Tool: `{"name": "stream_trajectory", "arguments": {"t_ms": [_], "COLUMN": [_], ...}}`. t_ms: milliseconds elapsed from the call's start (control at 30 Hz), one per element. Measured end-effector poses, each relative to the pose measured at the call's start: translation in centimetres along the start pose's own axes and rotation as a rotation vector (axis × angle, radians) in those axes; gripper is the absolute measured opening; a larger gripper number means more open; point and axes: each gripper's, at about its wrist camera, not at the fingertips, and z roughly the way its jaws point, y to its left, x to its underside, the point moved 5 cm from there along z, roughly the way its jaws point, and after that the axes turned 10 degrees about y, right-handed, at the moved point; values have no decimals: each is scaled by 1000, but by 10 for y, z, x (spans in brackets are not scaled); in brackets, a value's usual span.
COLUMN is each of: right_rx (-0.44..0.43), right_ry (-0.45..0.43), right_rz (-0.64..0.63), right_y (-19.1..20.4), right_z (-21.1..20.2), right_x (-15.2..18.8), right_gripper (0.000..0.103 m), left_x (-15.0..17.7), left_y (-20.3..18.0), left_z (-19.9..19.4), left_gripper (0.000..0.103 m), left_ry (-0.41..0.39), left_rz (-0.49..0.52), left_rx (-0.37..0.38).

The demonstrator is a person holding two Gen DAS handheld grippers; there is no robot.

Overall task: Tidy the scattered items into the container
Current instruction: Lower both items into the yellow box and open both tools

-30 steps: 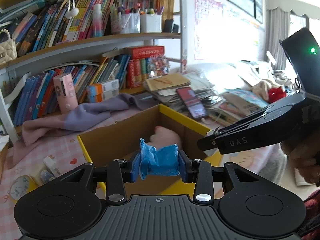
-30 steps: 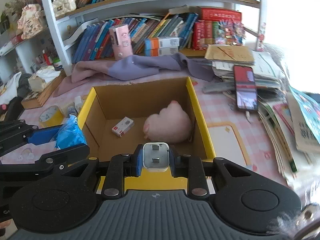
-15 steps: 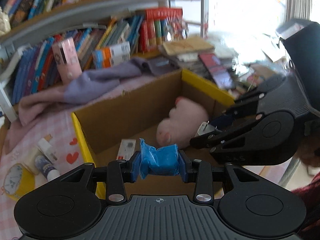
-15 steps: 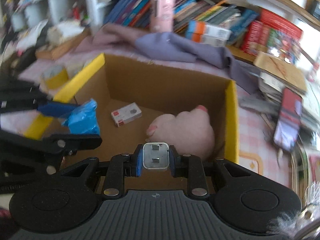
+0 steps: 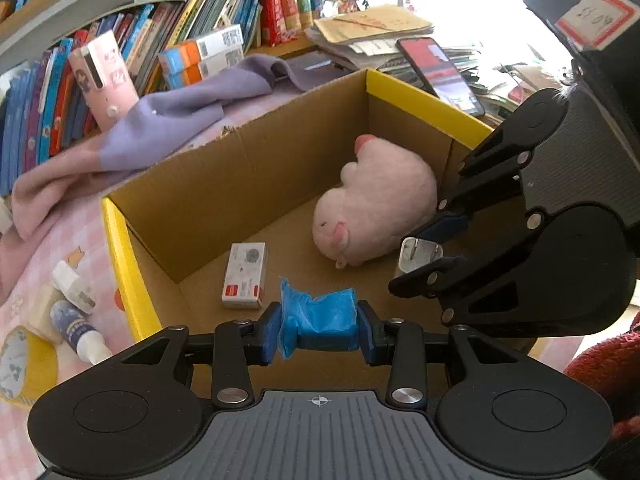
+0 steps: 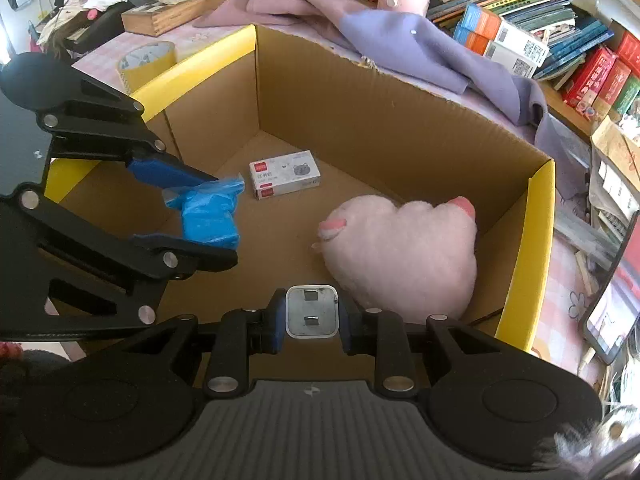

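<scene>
Cardboard box (image 5: 280,152) below – left tongs (image 5: 319,326) gripping blue packet (image 5: 320,322), right tongs (image 6: 312,312) tilted down, clamping charger (image 6: 312,312)

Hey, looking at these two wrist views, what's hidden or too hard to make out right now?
- Cardboard box: near wall hidden in both views by the gripper bodies.
- Blue packet in the left gripper: no print readable; crumpled wrap.
- White plug adapter in the right gripper: body hidden in the right wrist view; only the prong face shows.
- Small white box: print too small.
- Tape roll: cut off by the left wrist view's edge.
</scene>
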Motion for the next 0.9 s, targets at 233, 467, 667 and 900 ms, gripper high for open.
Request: {"name": "stream_trajectory", "arguments": {"t_ms": [233, 467, 667, 900], "right_rx": [2, 18, 34, 84], "right_ry": [-8, -47, -105, -214], "right_rz": [20, 61, 79, 143], "right_y": [-3, -8, -6, 5], "right_z": [-2, -9, -25, -55], "right_x": [0, 0, -1, -1], "right_gripper": [30, 50, 59, 73], "left_x": [-1, 3, 8, 21], "left_y": [-2, 3, 4, 7], "left_z": [-1, -19, -38, -68], "left_gripper": [42, 72, 77, 84], "left_ry": [-2, -59, -111, -194], "left_rz": [13, 9, -20, -52], "left_rx": [-46, -136, -137, -131]}}
